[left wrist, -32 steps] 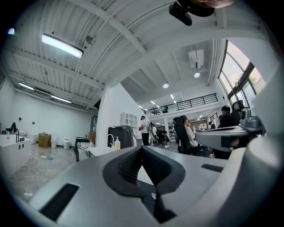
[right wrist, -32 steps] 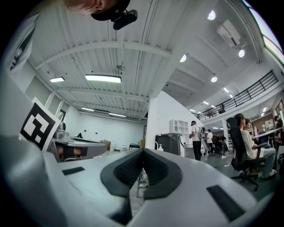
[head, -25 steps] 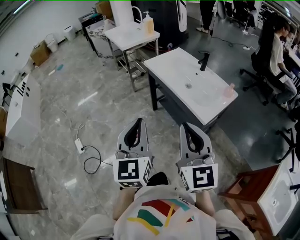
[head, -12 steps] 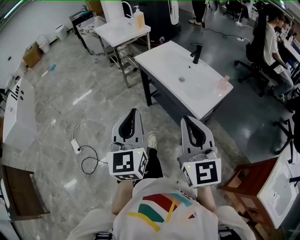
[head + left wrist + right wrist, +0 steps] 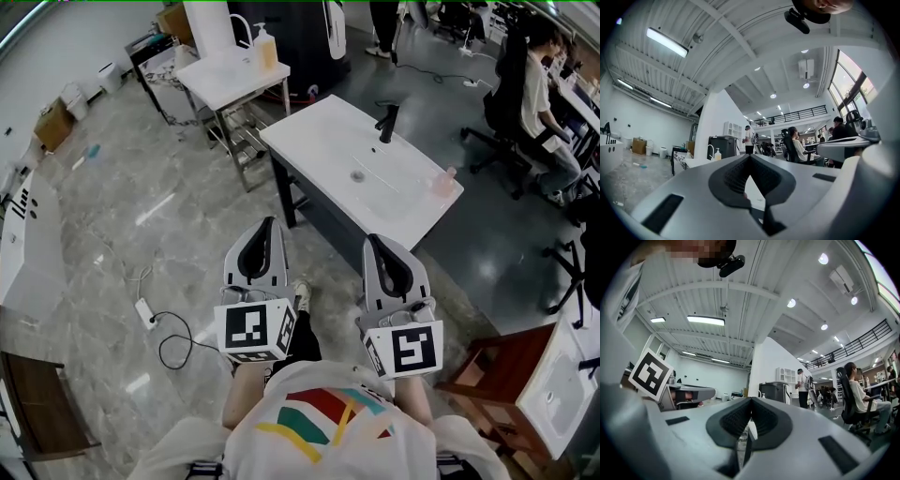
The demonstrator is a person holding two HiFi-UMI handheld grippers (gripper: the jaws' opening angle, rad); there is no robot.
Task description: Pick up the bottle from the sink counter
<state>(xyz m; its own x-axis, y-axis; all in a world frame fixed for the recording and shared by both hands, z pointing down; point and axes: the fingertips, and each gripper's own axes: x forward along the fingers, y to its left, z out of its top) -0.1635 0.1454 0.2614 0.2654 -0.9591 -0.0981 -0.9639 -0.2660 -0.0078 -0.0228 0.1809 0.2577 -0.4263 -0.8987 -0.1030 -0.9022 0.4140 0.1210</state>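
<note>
Fingers of my left gripper (image 5: 271, 223) and right gripper (image 5: 374, 242) were clenched empty, held level; the bottle (image 5: 442, 181) at the bench (image 5: 314, 141) corner lay beyond reach.

Bare floor (image 5: 187, 234) is lying open between the left gripper (image 5: 271, 223), the right gripper (image 5: 373, 240) and the counter (image 5: 319, 141), with nothing blocking the way. Counter's near edge is running across the path ahead. Top is showing mostly bare. Faucet (image 5: 386, 122) is sticking up at the far edge, well apart from the bottle (image 5: 442, 181) at the right corner, which is sitting with free room around it. Wooden chair (image 5: 487, 367) is crowding the right side. Cable (image 5: 173, 339) is trailing on the floor to the left.
</note>
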